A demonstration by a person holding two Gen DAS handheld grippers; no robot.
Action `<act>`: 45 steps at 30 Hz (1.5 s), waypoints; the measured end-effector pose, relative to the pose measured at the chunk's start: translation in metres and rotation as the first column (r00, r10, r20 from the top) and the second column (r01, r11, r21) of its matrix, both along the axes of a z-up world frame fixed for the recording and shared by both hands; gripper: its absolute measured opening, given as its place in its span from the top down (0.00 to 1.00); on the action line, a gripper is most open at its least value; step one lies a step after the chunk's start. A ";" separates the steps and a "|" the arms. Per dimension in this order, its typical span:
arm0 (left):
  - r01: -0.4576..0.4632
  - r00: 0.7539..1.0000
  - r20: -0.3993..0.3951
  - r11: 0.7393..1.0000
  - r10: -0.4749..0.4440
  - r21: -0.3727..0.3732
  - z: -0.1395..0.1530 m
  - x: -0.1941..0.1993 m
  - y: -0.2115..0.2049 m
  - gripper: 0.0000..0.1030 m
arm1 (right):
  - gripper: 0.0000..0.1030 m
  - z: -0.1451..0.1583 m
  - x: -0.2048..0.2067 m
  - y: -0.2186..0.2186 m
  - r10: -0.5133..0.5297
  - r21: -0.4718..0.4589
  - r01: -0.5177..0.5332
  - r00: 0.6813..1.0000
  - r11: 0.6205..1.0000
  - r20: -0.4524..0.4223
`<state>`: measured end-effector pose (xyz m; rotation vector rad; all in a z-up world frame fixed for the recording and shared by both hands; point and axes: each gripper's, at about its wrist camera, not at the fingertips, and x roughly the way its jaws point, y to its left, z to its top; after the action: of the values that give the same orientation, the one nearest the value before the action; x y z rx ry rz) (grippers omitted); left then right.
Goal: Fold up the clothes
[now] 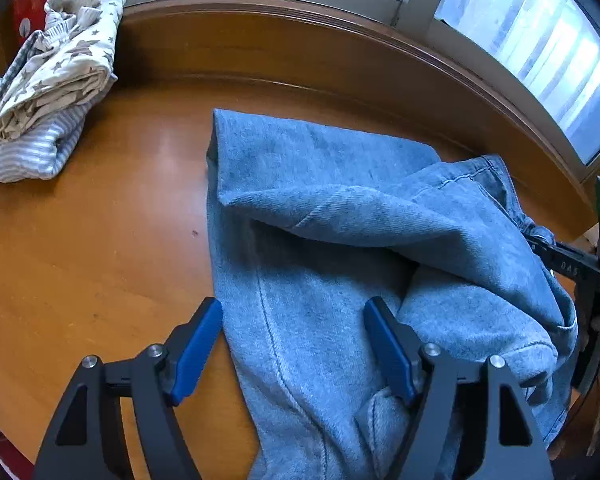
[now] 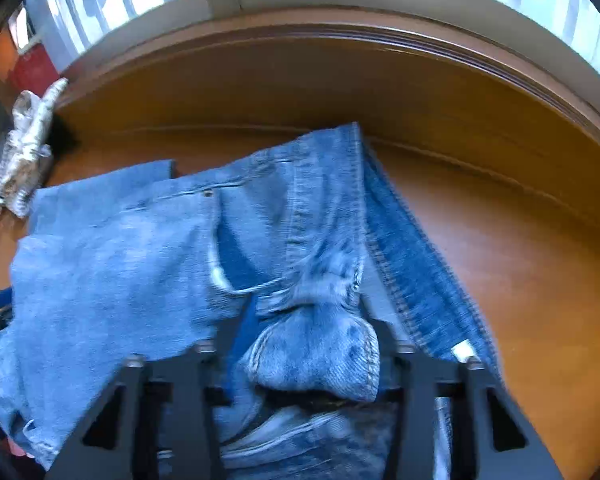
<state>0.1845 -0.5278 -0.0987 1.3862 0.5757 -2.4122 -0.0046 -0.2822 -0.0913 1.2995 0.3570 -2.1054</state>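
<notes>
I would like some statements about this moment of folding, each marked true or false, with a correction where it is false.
1. The jeans lie on a wooden table. True.
2. The left gripper is shut tight on the jeans. False: its fingers stand wide apart over the denim.
3. A pile of folded clothes sits at the far left of the table. True.
4. The top garment of that pile is plain red. False: it is cream with stars.
5. The right gripper has denim bunched between its fingers. True, though the blur hides how firmly it grips.
</notes>
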 end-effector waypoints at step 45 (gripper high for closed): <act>0.186 0.968 -0.065 0.872 -0.240 -0.453 0.106 -0.031 0.133 0.60 | 0.49 0.089 0.056 0.189 -0.460 -0.153 0.434 0.853 0.888 -0.246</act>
<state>0.1531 -0.3950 0.0075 1.1603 -0.1212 -2.5903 0.0518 -0.0930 -0.0018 1.1106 0.0665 -2.6761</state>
